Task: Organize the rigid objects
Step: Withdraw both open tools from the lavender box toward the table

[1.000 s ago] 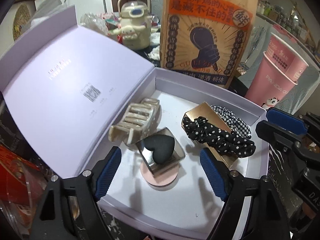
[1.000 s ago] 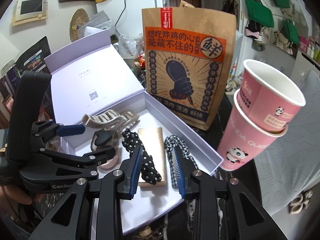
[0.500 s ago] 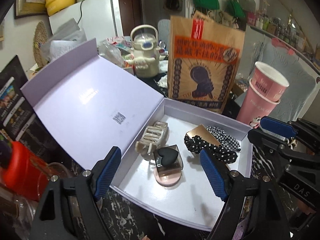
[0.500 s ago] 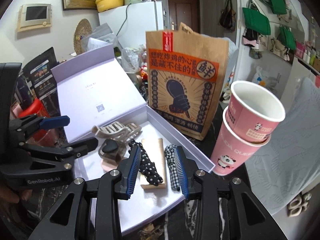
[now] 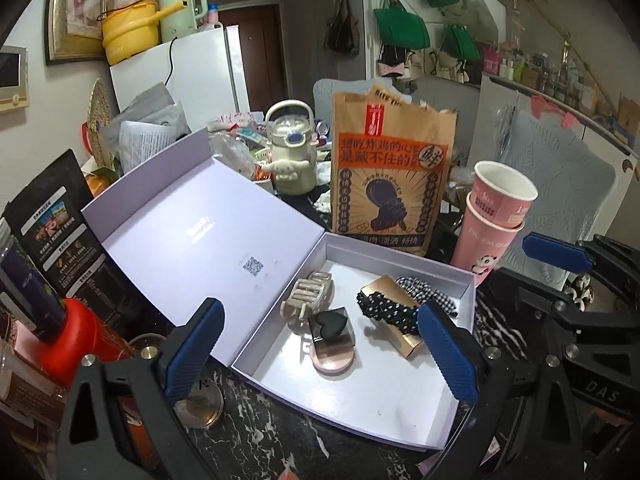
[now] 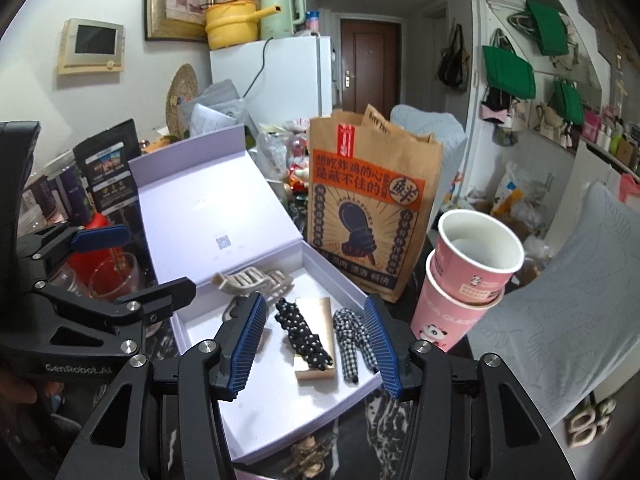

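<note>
A lilac box (image 5: pixel 400 254) lies with its lid folded back to the left. Inside are a beige claw clip (image 5: pixel 306 298), a black heart piece (image 5: pixel 331 325) on a pink round compact (image 5: pixel 334 360), a polka-dot bow (image 5: pixel 384 312) on a gold card, and a gingham bow (image 5: pixel 426 294). My left gripper (image 5: pixel 319 309) hovers above the box's near side, its jaws opening wide and holding nothing. My right gripper (image 6: pixel 316 301) hangs above the polka-dot bow (image 6: pixel 304 334) and gingham bow (image 6: pixel 352 336). Its jaws are opening too, and nothing is between them.
A brown paper bag (image 5: pixel 392 172) stands behind the box, with stacked pink cups (image 5: pixel 496 216) to its right. A cream kettle (image 5: pixel 290 160) is further back. A red canister (image 5: pixel 80 344) and a glass jar (image 5: pixel 200 404) crowd the left. A brown clip (image 6: pixel 308 456) lies on the marble table.
Both grippers have lifted up and drawn back from the box, so it looks smaller. Both pairs of jaws stand wider apart. The things in the box have not moved.
</note>
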A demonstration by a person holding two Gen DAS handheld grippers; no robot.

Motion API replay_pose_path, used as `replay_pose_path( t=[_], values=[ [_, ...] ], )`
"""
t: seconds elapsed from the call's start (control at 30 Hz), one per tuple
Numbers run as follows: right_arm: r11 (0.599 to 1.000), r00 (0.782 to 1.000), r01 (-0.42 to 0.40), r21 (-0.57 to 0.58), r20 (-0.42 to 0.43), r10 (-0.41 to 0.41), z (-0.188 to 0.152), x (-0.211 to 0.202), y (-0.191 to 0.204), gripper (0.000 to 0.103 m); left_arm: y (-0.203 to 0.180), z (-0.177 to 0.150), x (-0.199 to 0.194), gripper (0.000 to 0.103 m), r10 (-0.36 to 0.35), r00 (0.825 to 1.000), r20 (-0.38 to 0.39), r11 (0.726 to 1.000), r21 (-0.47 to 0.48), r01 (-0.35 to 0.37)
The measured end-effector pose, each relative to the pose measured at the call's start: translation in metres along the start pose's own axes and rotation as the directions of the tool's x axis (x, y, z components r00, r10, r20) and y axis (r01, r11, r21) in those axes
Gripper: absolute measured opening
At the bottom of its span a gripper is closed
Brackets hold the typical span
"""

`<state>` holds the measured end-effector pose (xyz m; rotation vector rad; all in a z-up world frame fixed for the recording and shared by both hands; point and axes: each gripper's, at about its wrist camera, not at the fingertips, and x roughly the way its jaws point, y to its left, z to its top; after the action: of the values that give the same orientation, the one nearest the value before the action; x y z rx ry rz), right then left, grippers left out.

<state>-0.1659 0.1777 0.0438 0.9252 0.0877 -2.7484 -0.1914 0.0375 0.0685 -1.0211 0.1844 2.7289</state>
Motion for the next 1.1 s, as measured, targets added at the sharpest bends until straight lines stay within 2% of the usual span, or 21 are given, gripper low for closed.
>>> replay_pose_path(
  t=[0.13,0.43,0.73,1.1],
  values=[
    [1.000,1.000,0.008,-0.004,0.016,-0.008,-0.001,-0.015,0.000,0.053,0.000,-0.001,-0.005,0.099,-0.034,0.999,0.005,0.999,-0.036,0.034],
    [1.000,0.999,0.017,0.001,0.032,-0.017,-0.013,-0.040,0.001,0.054,-0.005,-0.014,-0.026,0.099,-0.066,0.998,0.026,0.997,-0.025,0.066],
    [1.000,1.000,0.010,0.003,0.026,-0.010,-0.033,-0.056,0.012,0.056,-0.007,-0.040,-0.044,0.099,-0.049,0.998,0.027,0.999,-0.011,0.049],
    [1.000,1.000,-0.015,0.022,-0.005,0.015,-0.066,-0.060,0.022,0.056,0.002,-0.075,-0.053,0.099,-0.048,0.999,0.004,0.997,-0.055,0.048]
  ],
)
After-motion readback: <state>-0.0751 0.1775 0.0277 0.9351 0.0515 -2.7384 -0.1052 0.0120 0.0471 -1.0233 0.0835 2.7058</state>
